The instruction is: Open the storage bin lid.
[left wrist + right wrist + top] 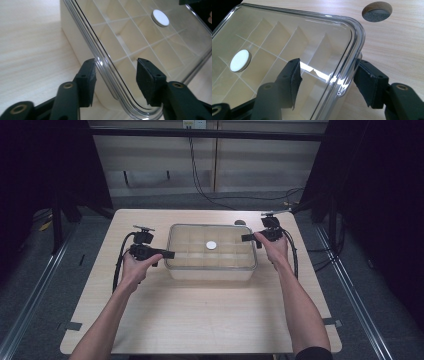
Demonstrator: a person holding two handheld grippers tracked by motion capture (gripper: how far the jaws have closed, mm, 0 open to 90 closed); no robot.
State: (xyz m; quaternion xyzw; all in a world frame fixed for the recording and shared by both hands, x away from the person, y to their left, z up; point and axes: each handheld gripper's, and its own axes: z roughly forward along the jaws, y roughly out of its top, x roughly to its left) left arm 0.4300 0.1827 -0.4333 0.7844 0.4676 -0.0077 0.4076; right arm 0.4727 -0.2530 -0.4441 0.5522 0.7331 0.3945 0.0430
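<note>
Clear rectangular plastic lid sits on the divided box. Left gripper and right gripper straddle opposite lid rims, jaws parted, gripping nothing, evidently positioned for lifting.

The clear plastic lid of the compartmented box runs off both gripper views' edges, its far corners cut away.

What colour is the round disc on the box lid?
White; the disc shows best in the left gripper view.
</note>
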